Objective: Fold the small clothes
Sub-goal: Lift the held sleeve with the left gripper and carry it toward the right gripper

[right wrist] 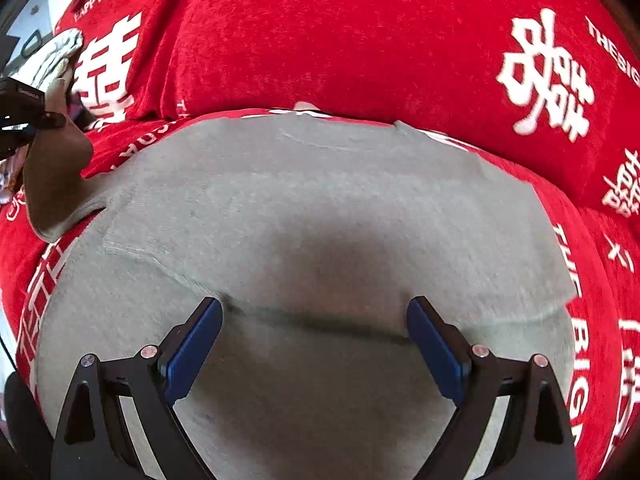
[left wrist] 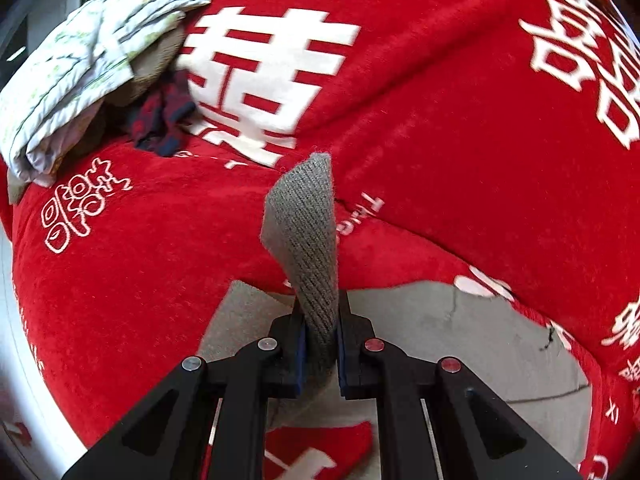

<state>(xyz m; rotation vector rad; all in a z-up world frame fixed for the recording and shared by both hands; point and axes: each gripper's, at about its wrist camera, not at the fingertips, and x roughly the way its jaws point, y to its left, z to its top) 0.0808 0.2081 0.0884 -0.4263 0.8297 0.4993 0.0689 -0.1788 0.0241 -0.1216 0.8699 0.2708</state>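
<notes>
A small grey garment (right wrist: 312,208) lies spread flat on a red blanket (right wrist: 360,40). My left gripper (left wrist: 322,344) is shut on its ribbed grey cuff (left wrist: 308,232), which stands up from between the blue pads, lifted above the blanket. In the right wrist view the same sleeve (right wrist: 52,184) rises at the far left toward the left gripper's black body (right wrist: 20,116). My right gripper (right wrist: 314,340) hovers open over the garment's body, its blue pads (right wrist: 192,352) wide apart with only flat cloth below them.
A pile of other clothes sits at the blanket's far left: a pale printed piece (left wrist: 80,64) over a brown one, with a dark blue and red item (left wrist: 164,116) beside it. The red blanket (left wrist: 440,120) carries white characters and lettering.
</notes>
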